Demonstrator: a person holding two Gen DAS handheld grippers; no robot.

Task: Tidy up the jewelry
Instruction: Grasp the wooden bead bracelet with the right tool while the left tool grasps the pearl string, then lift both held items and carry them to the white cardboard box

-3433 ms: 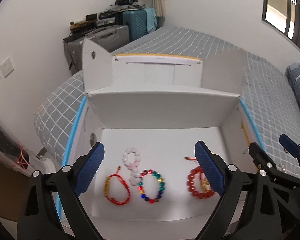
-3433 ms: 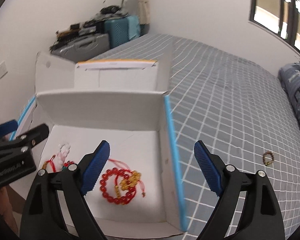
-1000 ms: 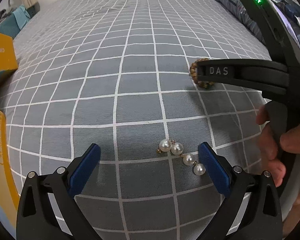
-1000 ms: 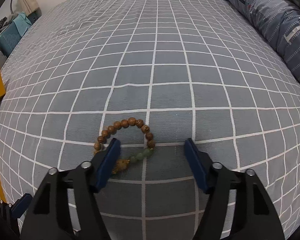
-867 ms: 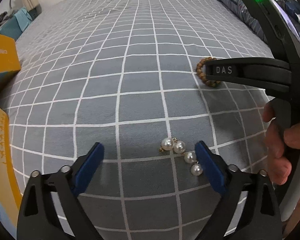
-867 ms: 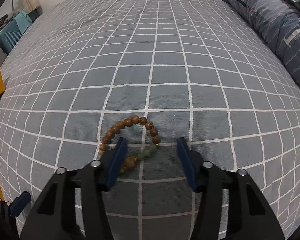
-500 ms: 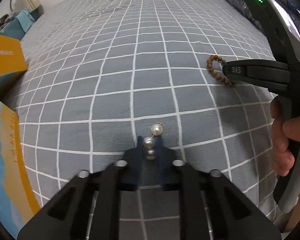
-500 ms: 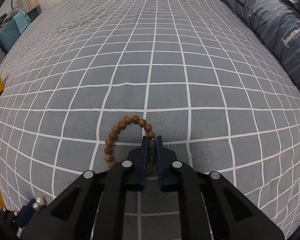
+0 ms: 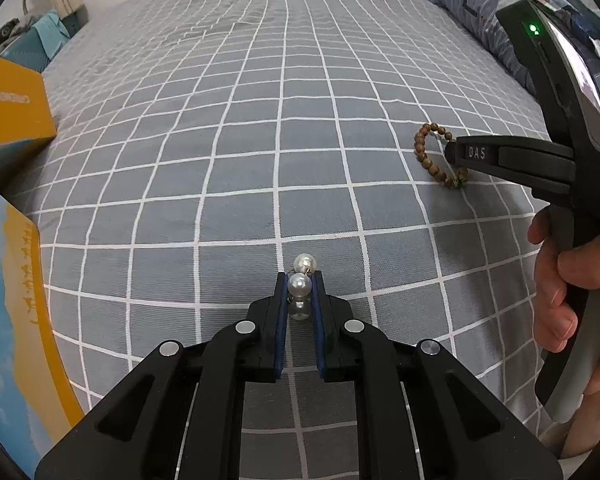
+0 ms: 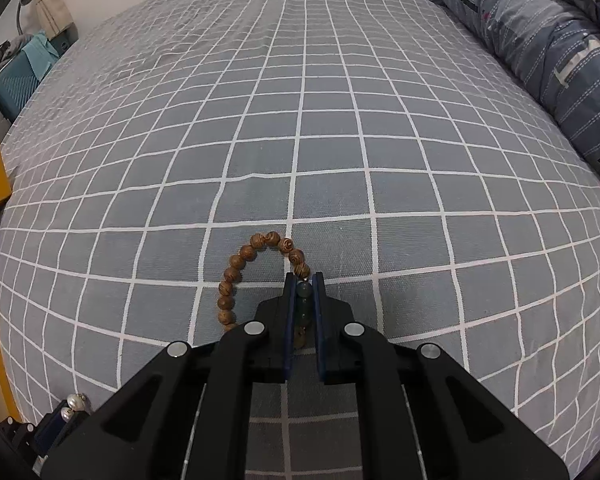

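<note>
On the checked bedspread (image 9: 260, 128), the left gripper (image 9: 299, 280) is clamped on pearls (image 9: 300, 285); the right gripper (image 10: 304, 280) is clamped on a wooden bracelet (image 10: 236, 272).

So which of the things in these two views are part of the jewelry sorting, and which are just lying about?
Part of the job:
- pearl piece, clamped in the left tongs
- wooden bead bracelet, clamped in the right tongs
- yellow and blue box at the left edge, probably

Just lying about:
- checked bedspread
- rolled blue quilt
- teal suitcase
</note>
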